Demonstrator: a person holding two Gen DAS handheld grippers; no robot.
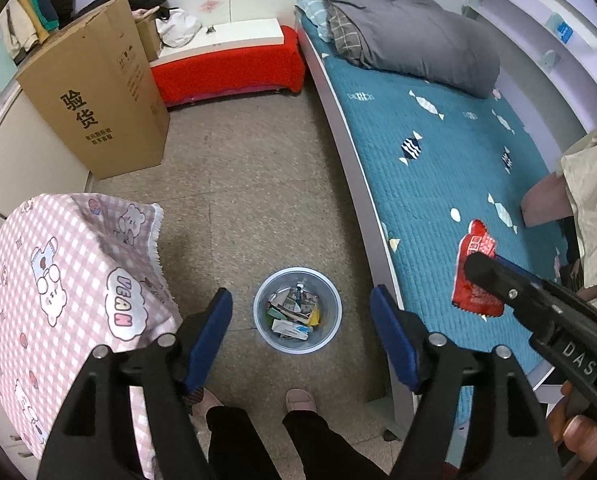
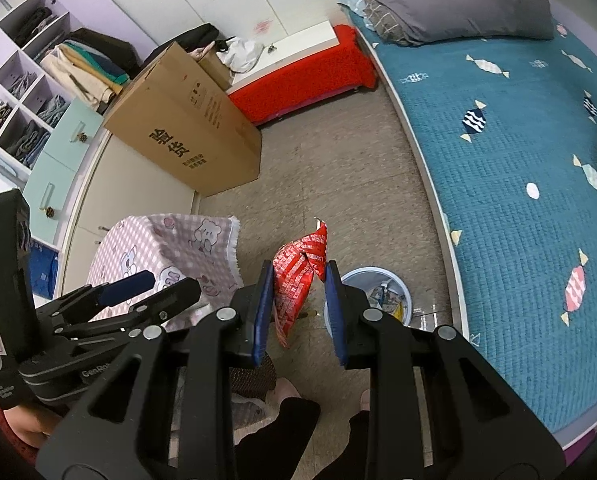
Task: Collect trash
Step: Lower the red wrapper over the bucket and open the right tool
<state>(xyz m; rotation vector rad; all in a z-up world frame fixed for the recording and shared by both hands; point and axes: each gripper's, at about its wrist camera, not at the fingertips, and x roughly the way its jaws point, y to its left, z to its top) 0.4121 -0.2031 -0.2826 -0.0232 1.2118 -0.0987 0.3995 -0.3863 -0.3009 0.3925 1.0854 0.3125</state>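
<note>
Red wrapper point(image 2: 298, 280) text legible only right-wrist view.

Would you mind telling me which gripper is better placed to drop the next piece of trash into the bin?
The right gripper, probably. It is shut on the red wrapper, and the bin on the floor sits just beside it. The left gripper hangs open and empty over the bin.

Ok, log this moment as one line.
left gripper: open, empty | right gripper: shut on red wrapper | bin: on floor, holds trash
</note>
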